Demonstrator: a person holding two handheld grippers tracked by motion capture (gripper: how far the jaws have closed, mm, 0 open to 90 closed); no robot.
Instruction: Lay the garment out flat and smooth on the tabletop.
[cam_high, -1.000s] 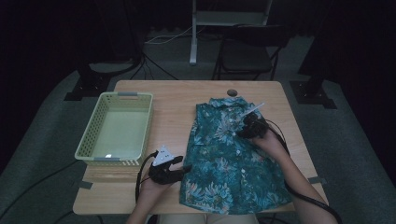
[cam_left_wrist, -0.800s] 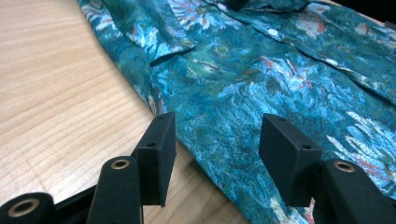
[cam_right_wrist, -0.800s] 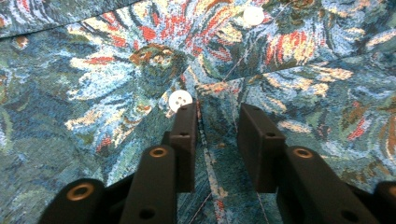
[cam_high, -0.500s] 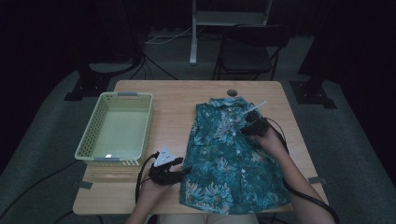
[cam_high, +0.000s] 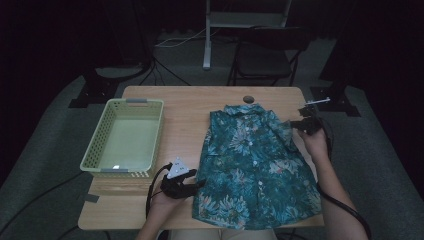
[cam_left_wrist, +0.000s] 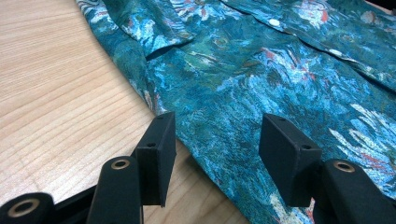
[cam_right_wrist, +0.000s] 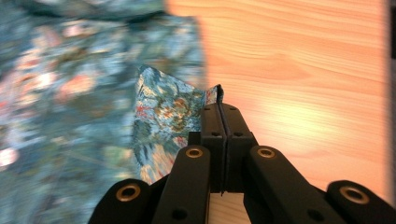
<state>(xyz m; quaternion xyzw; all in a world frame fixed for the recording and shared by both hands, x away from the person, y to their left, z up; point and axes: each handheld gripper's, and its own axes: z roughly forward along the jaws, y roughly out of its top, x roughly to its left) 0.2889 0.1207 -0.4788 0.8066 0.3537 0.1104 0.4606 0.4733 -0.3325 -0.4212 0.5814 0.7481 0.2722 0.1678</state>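
left gripper (cam_high: 192, 186): jaws standing half apart, straddling the shirt (cam_high: 252, 165) hem on the table (cam_high: 185, 107).
right gripper (cam_high: 296, 125): jaws pinching the sleeve (cam_right_wrist: 168, 112) edge.
basket (cam_high: 125, 137): sitting left.

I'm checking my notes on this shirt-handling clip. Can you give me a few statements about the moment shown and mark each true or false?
1. The right tongs are shut on the shirt's sleeve. True.
2. The left tongs clamp the floral shirt. False: their jaws stand open over the shirt's edge, without pressing it.
3. The green basket holds a folded shirt. False: nothing lies in it.
4. The shirt lies buttoned, collar toward the table's far edge. True.
5. The basket stands to the right of the shirt in the high view. False: it stands to the left.
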